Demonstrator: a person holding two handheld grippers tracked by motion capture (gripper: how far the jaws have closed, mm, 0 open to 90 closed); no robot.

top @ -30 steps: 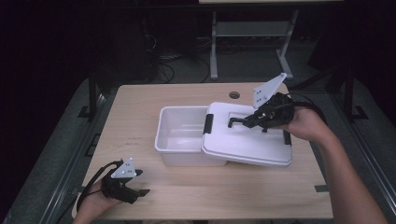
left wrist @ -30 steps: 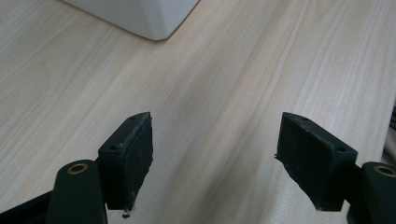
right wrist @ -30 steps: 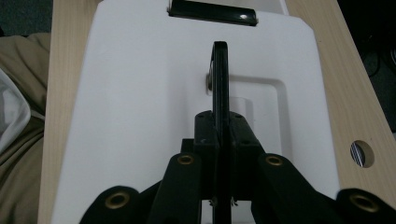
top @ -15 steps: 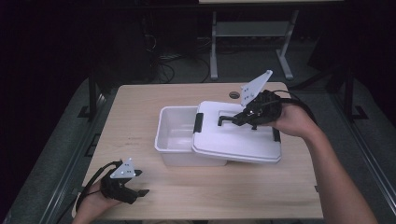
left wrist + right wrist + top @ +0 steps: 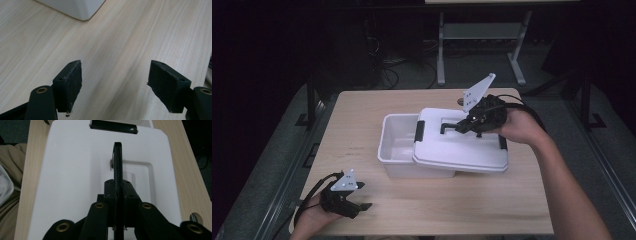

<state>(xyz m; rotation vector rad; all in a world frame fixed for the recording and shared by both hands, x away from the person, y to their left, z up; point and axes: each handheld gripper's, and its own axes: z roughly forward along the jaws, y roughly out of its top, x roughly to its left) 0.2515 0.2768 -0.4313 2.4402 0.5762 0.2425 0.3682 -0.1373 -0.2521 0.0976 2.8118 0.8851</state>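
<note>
Since 1 second ago the lid (image 5: pixel 460 146) has slid left across the bin (image 5: pixel 398 146), carried by the right gripper (image 5: pixel 460 126); it now covers more of the opening, with the left part of the bin still uncovered. Left gripper (image 5: pixel 360 205) hasn't shifted.

Lid: white plastic, rectangular, rounded corners, black latch (image 5: pixel 113 126) at each short end, black handle (image 5: pixel 118 162) standing up from a recessed panel in the middle. It sits tilted, its right end overhanging the bin's right side, above the table (image 5: pixel 362 115). Right gripper is clenched on the handle, both pads (image 5: pixel 110 192) pressed flat against it in the right gripper view.

Bin: white, translucent, near table centre.

Left gripper rests at the near left corner of the table, jaws released and wide apart, nothing between the 2 pads (image 5: pixel 72 86); bare wood under them, a bin corner (image 5: pixel 82 11) ahead.

Room: wide bare tabletop left of the bin and along the near edge. Lid's right end is near the right table edge. A round hole (image 5: pixel 196 218) in the tabletop sits just behind the lid's far right corner.
</note>
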